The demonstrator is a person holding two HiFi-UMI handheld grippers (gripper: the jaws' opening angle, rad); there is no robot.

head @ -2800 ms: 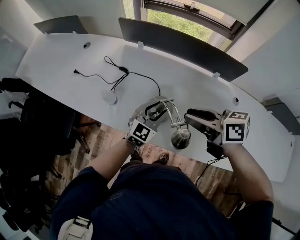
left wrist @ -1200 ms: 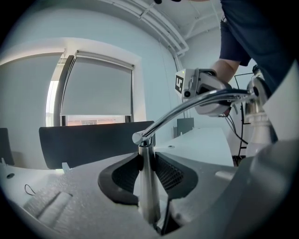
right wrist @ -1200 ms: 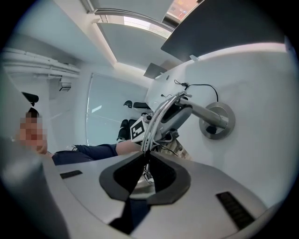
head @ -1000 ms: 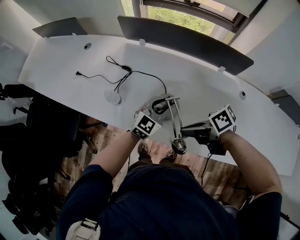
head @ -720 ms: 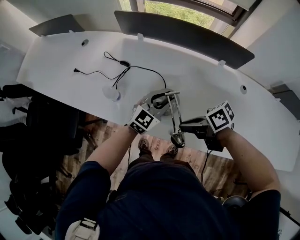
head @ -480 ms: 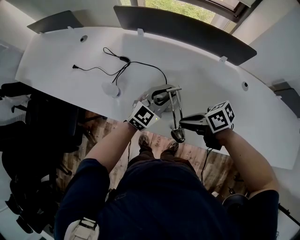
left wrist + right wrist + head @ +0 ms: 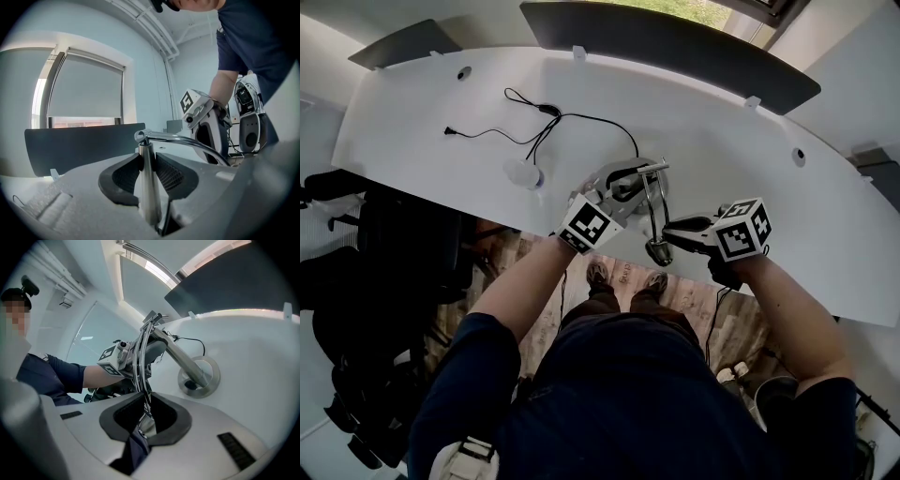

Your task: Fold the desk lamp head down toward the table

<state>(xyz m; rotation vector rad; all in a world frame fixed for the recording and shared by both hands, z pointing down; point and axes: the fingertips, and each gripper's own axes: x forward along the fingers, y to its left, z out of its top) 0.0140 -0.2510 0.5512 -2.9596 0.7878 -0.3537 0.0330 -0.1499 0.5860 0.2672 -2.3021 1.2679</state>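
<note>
Level left gripper (image 7: 617,190) clamps the lamp post (image 7: 149,183). Down-tilted right gripper (image 7: 668,229), jaws just easing wider, holds the lamp arm (image 7: 651,202), which slopes from the post toward the person.

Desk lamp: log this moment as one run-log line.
left gripper: shut on lamp post | right gripper: shut on lamp head, jaws just eased open a little | lamp base: on table

No words, numbers or brand names can be read anywhere.
</note>
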